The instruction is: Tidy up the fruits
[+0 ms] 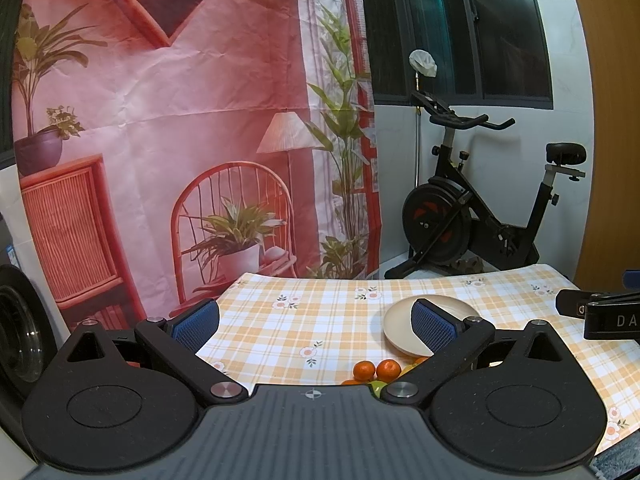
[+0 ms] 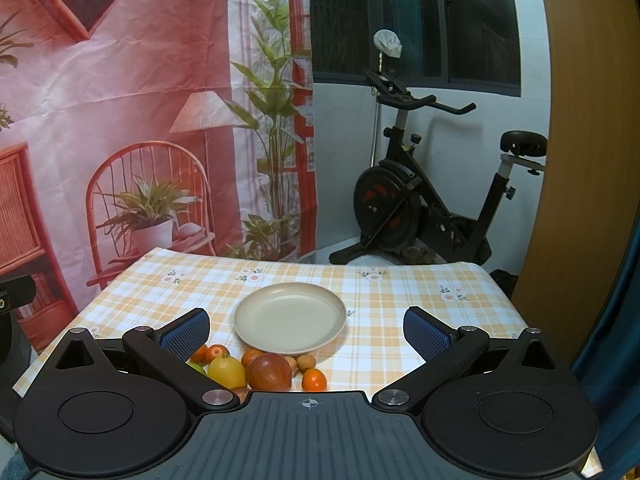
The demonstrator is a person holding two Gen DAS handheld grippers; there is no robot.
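Both tools are held above the near edge of the surface [image 2: 400,292], which is covered by a checked cloth, and nothing is gripped: the fingers of the right tool [image 2: 306,330] are spread wide apart, and those of the left tool [image 1: 316,320] are spread wide apart as well. The fruits are gathered in a tight heap just in front of the empty cream plate [image 2: 290,322], close to its near rim. In this heap a red apple [image 2: 269,372], a yellow lemon [image 2: 226,371], several small oranges such as the one at the right [image 2: 314,380], two small brown fruits [image 2: 306,361] and a green fruit [image 2: 197,367], mostly hidden, can be seen. The main danger is judged to come from this crowding. If the apple or the lemon is taken first, a neighbour could be pushed by one finger, and a round fruit may then roll toward the near edge and fall from the surface. The small oranges are smooth and could slip out if they are closed on off-centre. The lower part of the heap is hidden behind the tool bodies in both views, so a fruit may be struck without being noticed. The plate is shallow, and a fruit released too high could bounce or roll over its rim. The two tools are also near each other, and a collision is possible if both are brought to the heap together.
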